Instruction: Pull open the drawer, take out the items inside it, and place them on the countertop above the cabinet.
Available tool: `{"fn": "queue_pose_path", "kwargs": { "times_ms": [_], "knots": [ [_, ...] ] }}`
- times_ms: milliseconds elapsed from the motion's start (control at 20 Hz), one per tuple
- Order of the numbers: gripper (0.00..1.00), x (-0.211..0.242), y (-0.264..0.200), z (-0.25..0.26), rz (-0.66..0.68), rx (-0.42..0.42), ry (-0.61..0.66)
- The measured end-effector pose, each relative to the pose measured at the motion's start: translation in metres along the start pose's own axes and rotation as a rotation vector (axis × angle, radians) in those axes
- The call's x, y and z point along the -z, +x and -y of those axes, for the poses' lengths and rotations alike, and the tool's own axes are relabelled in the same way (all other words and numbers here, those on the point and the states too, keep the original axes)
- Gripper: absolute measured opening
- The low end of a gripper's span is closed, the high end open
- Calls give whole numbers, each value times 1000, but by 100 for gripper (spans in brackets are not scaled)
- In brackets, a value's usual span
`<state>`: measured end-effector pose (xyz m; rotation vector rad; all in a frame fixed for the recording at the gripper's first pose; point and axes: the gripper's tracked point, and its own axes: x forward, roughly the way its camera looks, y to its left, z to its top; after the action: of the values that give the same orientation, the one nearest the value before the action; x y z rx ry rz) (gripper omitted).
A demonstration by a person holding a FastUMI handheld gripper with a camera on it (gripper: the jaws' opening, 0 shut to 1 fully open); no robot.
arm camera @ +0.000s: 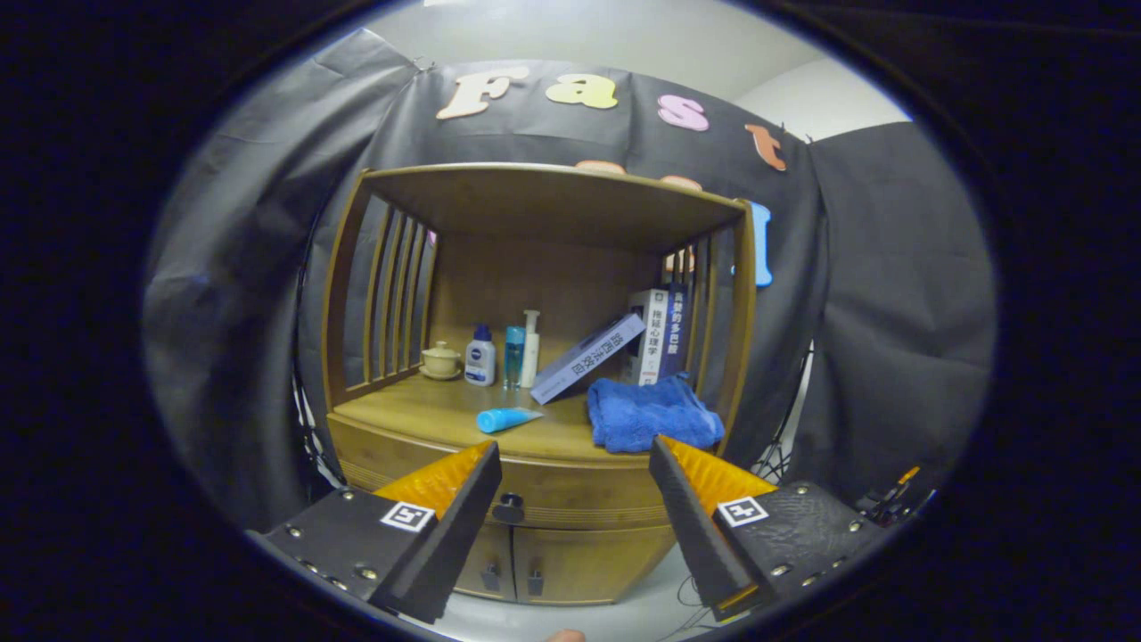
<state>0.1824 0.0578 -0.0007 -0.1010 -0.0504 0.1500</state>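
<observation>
Gripper view: wide-spread claw (575,455) off closed drawer (570,499) front.

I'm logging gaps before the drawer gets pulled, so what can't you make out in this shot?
- Drawer contents: gripper view, hidden by its closed front.
- Drawer knob: partly covered by one finger of the open gripper.
- Books: lower parts hidden behind the blue towel.
- Cabinet doors: sides blocked by the jaws.
</observation>
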Motion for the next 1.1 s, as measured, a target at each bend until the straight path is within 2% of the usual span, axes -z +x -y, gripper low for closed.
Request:
{"fn": "queue_pose_path", "kwargs": {
  "times_ms": [300, 1100],
  "knots": [
    [97, -7, -14, 15, 22, 44, 37],
    [97, -7, -15, 24, 19, 67, 44]
  ]
}}
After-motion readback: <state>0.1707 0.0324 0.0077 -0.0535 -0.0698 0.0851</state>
